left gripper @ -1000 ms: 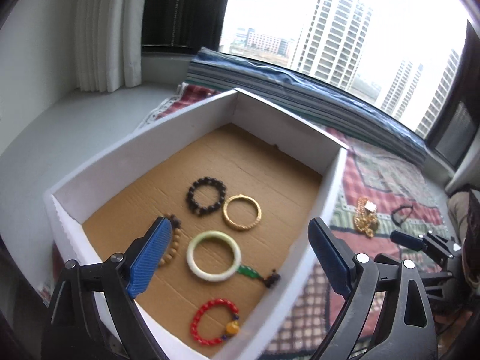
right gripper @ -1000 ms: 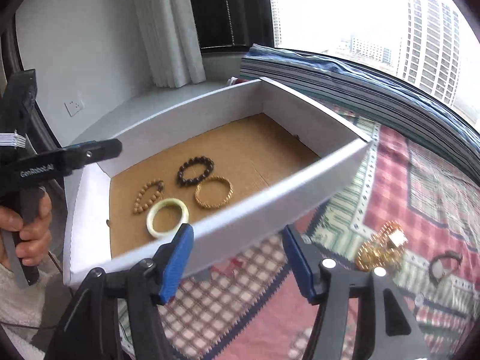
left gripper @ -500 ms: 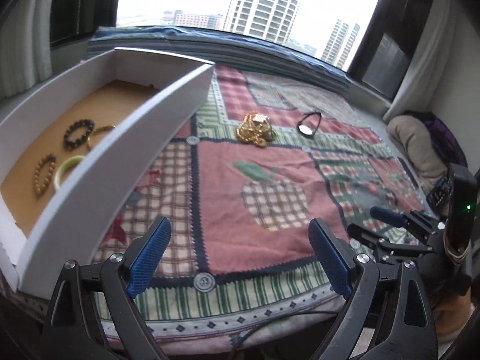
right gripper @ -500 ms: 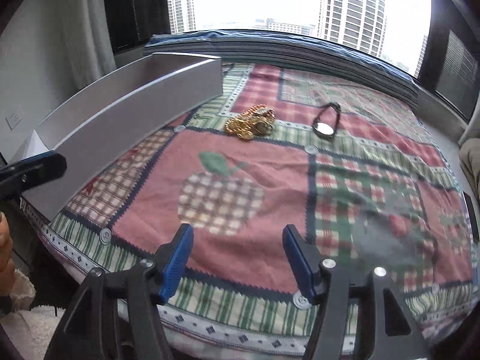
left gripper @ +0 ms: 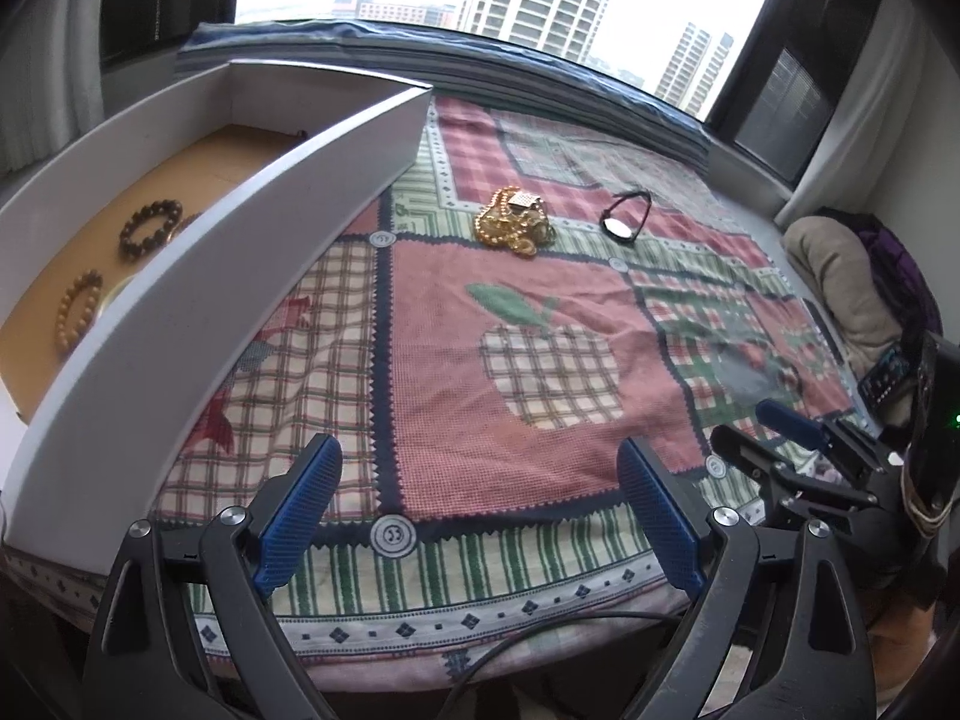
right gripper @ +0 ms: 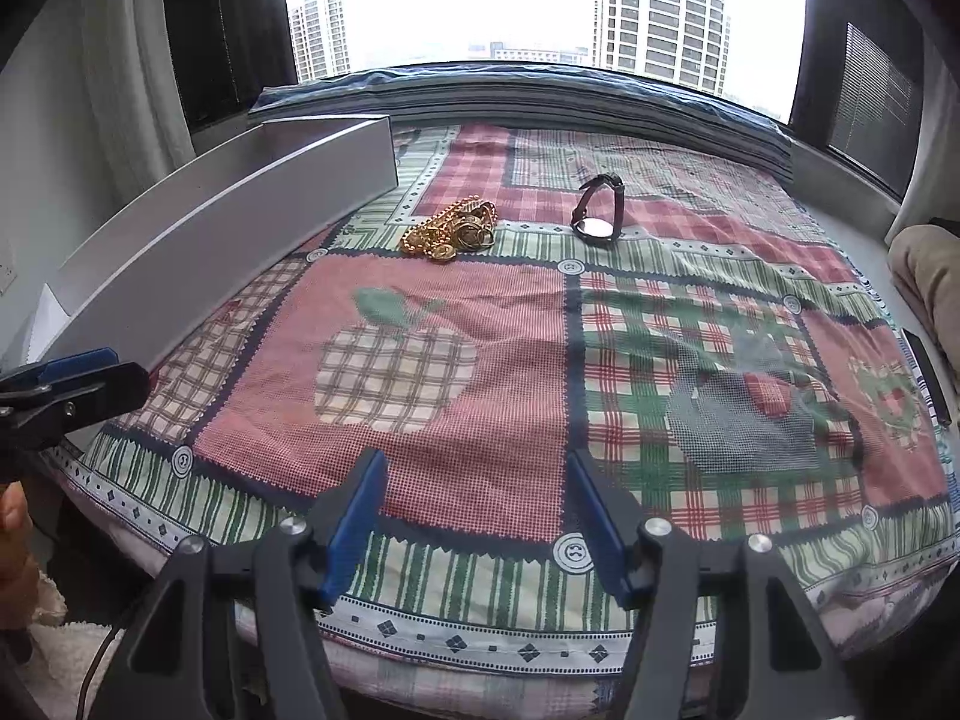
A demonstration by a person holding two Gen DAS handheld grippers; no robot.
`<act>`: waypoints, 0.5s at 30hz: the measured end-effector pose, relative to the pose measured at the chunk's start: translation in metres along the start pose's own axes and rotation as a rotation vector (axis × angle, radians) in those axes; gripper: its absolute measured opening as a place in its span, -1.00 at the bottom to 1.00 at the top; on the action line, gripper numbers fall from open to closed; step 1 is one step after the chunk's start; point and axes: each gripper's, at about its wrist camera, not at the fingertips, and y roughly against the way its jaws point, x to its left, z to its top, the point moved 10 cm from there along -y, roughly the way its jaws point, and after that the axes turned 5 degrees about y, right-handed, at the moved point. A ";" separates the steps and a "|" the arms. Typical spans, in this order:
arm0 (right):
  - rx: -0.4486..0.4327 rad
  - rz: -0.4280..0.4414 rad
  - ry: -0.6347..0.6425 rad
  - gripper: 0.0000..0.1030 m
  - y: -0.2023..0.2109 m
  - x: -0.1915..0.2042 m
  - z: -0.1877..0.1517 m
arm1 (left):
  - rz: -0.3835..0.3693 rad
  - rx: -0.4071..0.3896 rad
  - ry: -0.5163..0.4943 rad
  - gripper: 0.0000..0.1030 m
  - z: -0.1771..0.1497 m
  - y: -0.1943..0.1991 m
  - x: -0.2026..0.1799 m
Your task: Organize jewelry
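A heap of gold chains (left gripper: 513, 224) (right gripper: 453, 231) lies on the patterned cloth, far ahead of both grippers. To its right rests a black wristwatch (left gripper: 624, 217) (right gripper: 597, 210). The white box (left gripper: 198, 276) (right gripper: 198, 222) at the left holds a dark bead bracelet (left gripper: 150, 227) and a tan bead bracelet (left gripper: 77, 312) on its cardboard floor. My left gripper (left gripper: 480, 516) hovers open over the cloth's near edge, nothing between its blue pads. My right gripper (right gripper: 477, 516) is open too and holds nothing. Each gripper shows at the edge of the other's view.
The cloth (right gripper: 516, 360) covers a low table by a window. Folded striped fabric (right gripper: 540, 96) lines the far edge. A beige cushion (left gripper: 840, 276) sits at the right. A cable (left gripper: 528, 636) runs under the near edge. A hand (right gripper: 15, 546) shows at the lower left.
Both grippers swung from over the box to the right, and now face the open cloth with the chains and watch ahead. In the last half second they barely moved. Jaws stayed open.
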 end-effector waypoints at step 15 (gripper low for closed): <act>-0.033 -0.017 0.003 0.22 0.007 0.004 0.005 | 0.002 0.016 0.010 0.82 -0.005 -0.006 0.003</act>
